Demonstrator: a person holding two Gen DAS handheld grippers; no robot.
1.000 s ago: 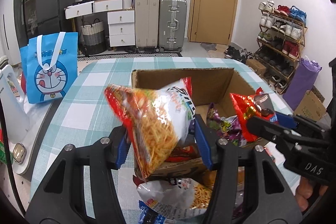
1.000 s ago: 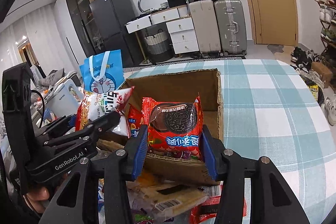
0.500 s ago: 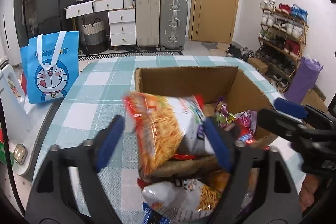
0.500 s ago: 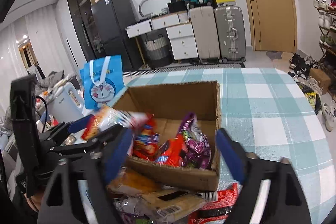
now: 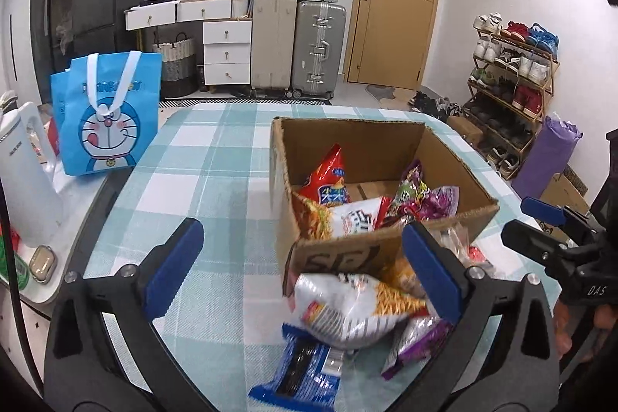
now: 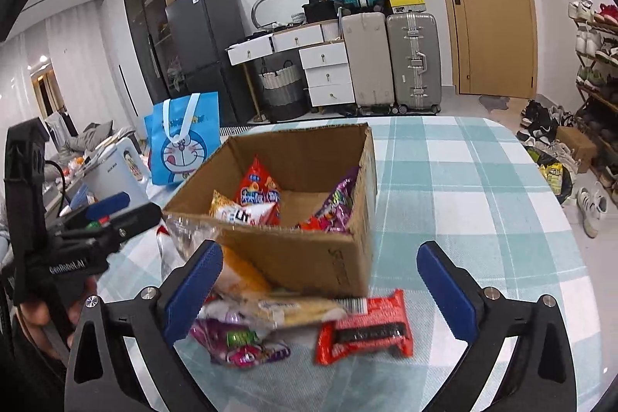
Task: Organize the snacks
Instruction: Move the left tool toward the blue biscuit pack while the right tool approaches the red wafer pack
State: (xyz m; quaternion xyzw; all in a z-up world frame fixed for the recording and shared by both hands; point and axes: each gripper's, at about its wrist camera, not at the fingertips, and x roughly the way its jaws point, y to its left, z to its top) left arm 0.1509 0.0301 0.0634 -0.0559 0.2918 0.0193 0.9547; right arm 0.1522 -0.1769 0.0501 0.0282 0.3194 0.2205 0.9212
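Both sets of tongs are spreading wide with nothing clamped in them. My left tongs [image 5: 301,265] frame the near wall of the cardboard box [image 5: 386,145], centre frame on the checked tabletop [image 5: 201,180], with a white noodle-snack bag [image 5: 347,307] lying between the pads but untouched. My right tongs [image 6: 320,280] sit over a red cookie pack [image 6: 367,329] and purple packet [image 6: 239,342] at lower centre. Several snacks are already in the box.

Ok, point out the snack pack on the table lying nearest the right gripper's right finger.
The red cookie pack, flat on the tablecloth before the box; the purple pack lies further left.
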